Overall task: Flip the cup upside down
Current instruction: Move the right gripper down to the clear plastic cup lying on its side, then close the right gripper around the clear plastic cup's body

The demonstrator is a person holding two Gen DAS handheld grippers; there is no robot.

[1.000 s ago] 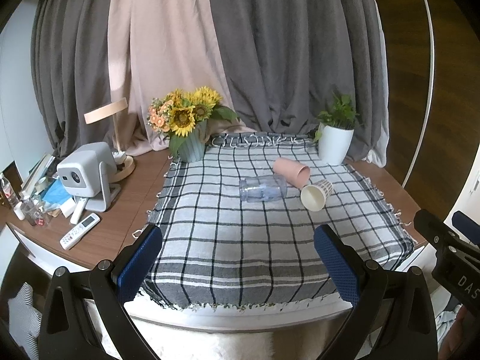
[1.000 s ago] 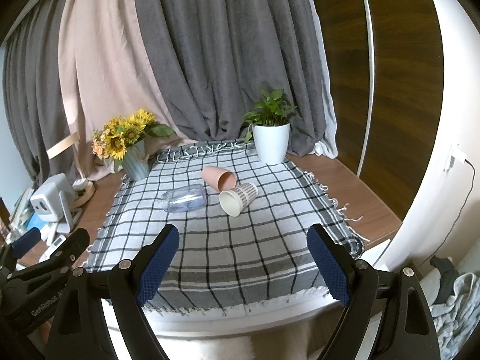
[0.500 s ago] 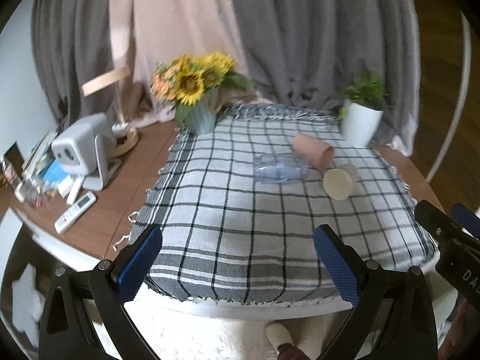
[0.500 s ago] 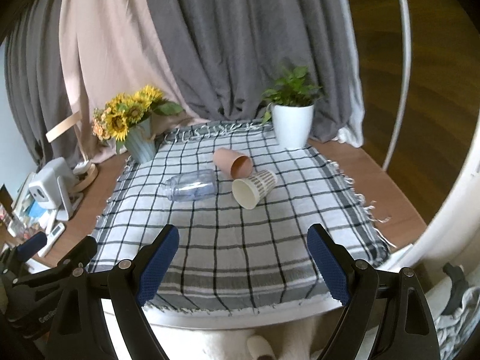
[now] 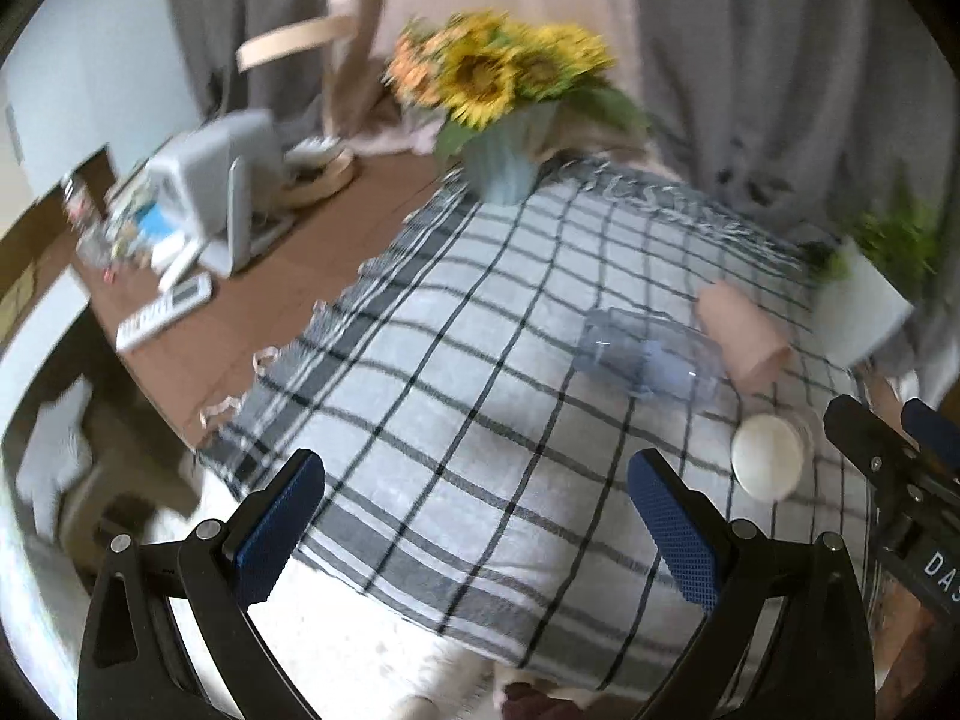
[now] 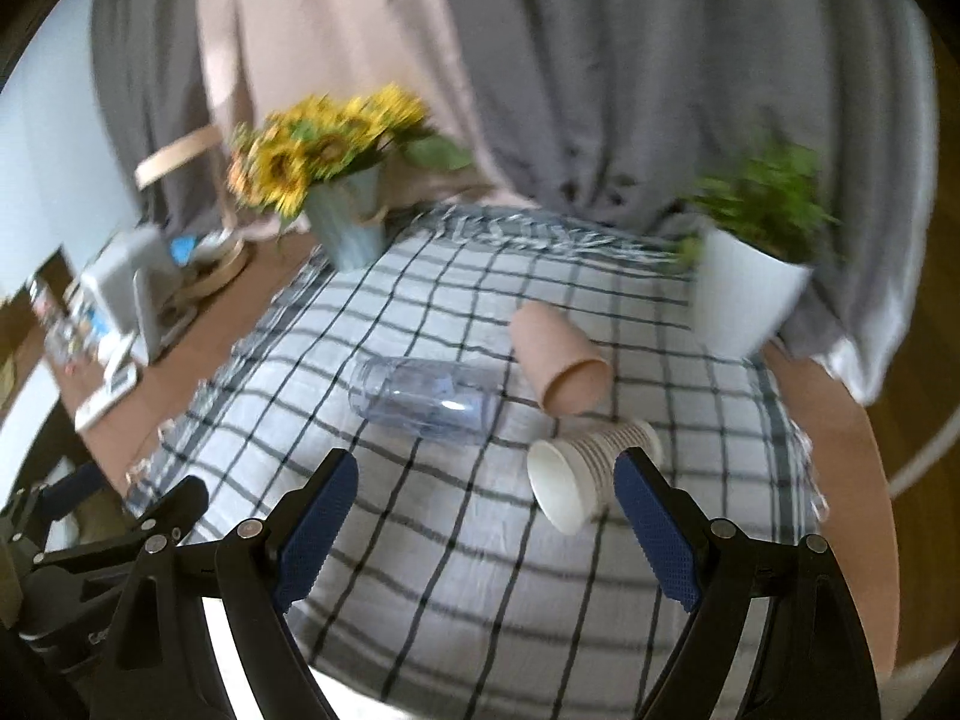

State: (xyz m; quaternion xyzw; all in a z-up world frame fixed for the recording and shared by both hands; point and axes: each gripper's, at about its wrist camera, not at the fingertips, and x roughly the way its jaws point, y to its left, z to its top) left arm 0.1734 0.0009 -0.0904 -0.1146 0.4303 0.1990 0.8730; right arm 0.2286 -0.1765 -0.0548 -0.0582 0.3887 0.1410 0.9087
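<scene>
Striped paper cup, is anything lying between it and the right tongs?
Nothing visible does. The striped paper cup lies on its side on the checked cloth, just ahead of the open right tongs; the clear cup sits further back.

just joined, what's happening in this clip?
A person holds a hand-held gripper in each hand over a table with a checked cloth. Three cups lie on their sides there: a clear cup, a pink cup and a striped paper cup. The right hand-held gripper is open and nearest the striped paper cup, not touching it. The left hand-held gripper is open too, holding nothing. No cup is flipped yet.
</scene>
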